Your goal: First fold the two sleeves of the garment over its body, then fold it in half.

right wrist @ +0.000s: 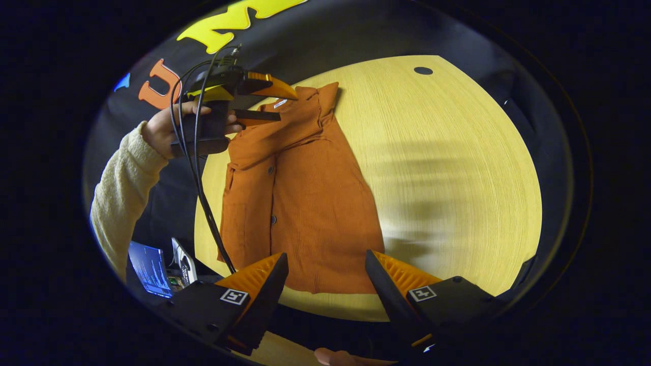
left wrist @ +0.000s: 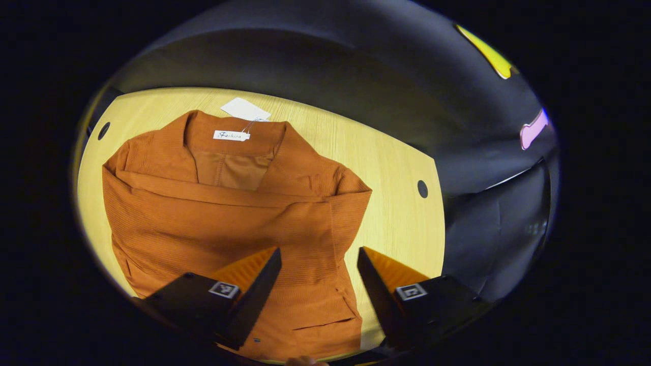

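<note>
Both sleeves already lie folded across the body of the orange garment, so I judge that the half fold is the step in hand. In the left gripper view the garment lies on the wooden table with its collar at 12 o'clock and its hem toward 6 o'clock, so its long axis runs almost straight away from my left gripper. The hanging tag rests on the table just beyond the collar.

In the right gripper view the hem sits just above my right gripper, toward 12 o'clock, and the collar is far off at about 11 o'clock. There the left gripper hovers near the collar, held by a hand in a cream sleeve.

My left gripper stands wide apart and holds nothing; the cloth shows between its fingers, but I cannot tell if they touch it. My right gripper is also spread wide and empty (it is the nearer one to the hem).
</note>
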Demonstrator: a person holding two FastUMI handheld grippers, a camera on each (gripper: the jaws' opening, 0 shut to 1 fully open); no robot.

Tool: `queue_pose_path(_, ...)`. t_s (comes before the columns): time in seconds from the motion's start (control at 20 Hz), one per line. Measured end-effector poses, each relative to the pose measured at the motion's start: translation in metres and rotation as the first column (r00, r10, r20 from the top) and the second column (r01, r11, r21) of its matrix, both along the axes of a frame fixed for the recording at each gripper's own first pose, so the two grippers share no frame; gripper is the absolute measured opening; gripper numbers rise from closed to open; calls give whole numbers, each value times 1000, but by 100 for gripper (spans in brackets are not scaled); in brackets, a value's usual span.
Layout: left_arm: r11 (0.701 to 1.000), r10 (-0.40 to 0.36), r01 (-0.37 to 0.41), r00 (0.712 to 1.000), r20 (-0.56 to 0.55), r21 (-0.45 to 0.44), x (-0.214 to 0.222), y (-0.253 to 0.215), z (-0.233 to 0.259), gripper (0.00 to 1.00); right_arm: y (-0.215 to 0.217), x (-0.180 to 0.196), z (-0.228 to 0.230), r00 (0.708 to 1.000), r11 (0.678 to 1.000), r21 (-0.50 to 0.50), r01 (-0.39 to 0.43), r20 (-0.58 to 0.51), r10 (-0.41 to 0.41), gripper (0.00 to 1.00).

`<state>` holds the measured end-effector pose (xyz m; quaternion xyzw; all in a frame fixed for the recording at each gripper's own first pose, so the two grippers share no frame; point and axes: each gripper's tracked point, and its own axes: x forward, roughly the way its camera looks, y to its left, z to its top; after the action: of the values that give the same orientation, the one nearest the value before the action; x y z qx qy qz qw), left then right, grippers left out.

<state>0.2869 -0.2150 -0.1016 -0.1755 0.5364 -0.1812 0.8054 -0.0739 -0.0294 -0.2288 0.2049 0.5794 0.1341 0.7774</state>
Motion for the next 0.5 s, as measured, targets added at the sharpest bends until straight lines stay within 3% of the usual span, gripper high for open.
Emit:
queue_pose_path(0.05,1000,0,0,1000,26,0,-3,4,2,100,1,0,-2,1000,1000,-2,-4,1,4,98)
queue_pose_path(0.15,1000,2,-2,993,120,-5,-4,18,12,100,7,-3,1,1000,1000,7,-11,10,11,98)
queue_pose_path(0.3,999,51,-47,951,304,-21,-10,48,37,99,14,-6,-1,999,999,8,-37,32,37,98)
queue_pose_path(0.5,989,125,-149,897,425,23,-51,114,33,99,29,-10,-14,995,996,-14,-93,46,93,98)
